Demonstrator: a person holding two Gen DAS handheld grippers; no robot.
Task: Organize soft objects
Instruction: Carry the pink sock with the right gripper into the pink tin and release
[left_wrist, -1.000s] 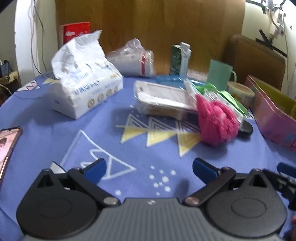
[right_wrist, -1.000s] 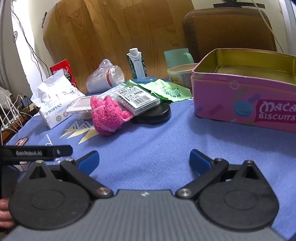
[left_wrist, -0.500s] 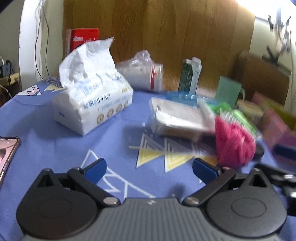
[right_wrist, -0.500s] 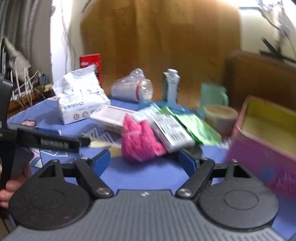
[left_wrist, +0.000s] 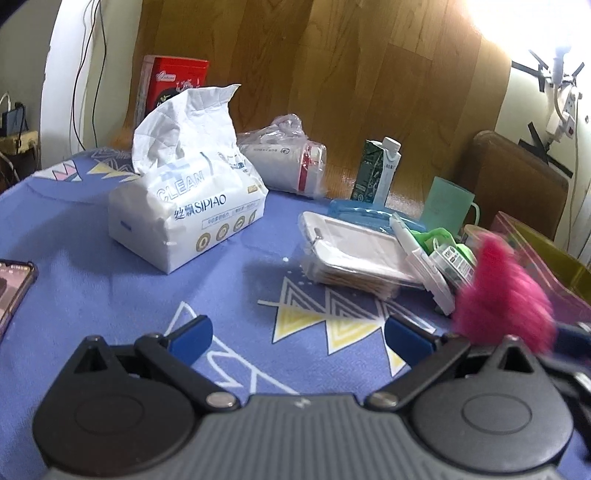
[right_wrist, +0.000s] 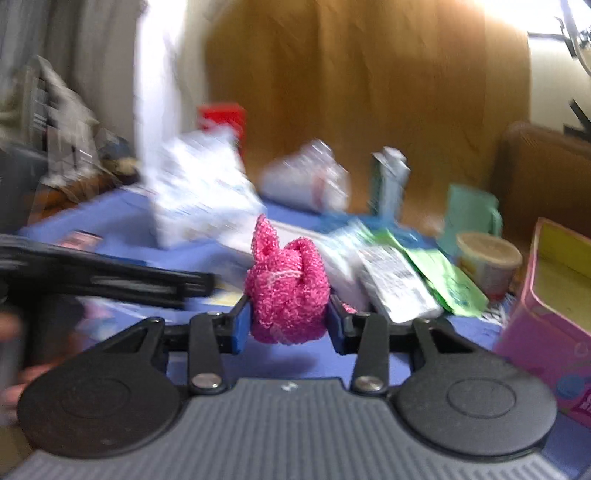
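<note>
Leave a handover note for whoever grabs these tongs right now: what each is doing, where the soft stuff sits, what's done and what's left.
Right tongs: jaws have just been closing and are now shut on the pink scrubber, held just above the blue cloth.
Left tongs: open, nothing held, low over the cloth.
Tissue pack: on the cloth, left of the clutter.
Pink tin: open, at the right.
Done: scrubber gripped.
Left: put the scrubber away, perhaps in the tin; tissue pack untouched.
</note>
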